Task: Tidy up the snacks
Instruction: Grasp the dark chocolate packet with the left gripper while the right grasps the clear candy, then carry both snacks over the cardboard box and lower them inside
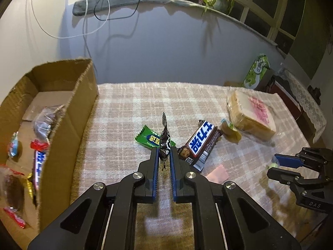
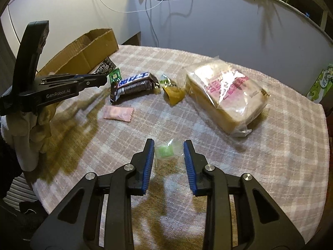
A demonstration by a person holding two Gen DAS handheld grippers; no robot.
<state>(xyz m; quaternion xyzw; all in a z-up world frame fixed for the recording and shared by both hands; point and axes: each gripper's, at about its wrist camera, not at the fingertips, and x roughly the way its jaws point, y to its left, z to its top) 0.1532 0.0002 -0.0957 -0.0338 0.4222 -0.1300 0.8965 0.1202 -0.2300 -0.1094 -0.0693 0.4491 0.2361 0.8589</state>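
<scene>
- Left gripper [image 1: 164, 156]: pads clamped on the black candy wrapper [image 1: 165, 143], lifted above the checked tablecloth [image 1: 124, 108]. It looks feather-light and crinkly; the pinch at its lower end seems sound.
- Right gripper [image 2: 169, 152]: fingers apart, straddling a small green candy [image 2: 166, 151] lying on the cloth. The clear film is probably slippery, so squeeze across the solid middle.
- Beyond, at 11 o'clock: chocolate bar [image 2: 133, 83], stiff; grip its midsection.
- At 1 o'clock: bagged bread [image 2: 226, 93], soft and crushable.
- Cardboard box [image 1: 62, 112], at the left gripper's 9 o'clock, holds snacks.
</scene>
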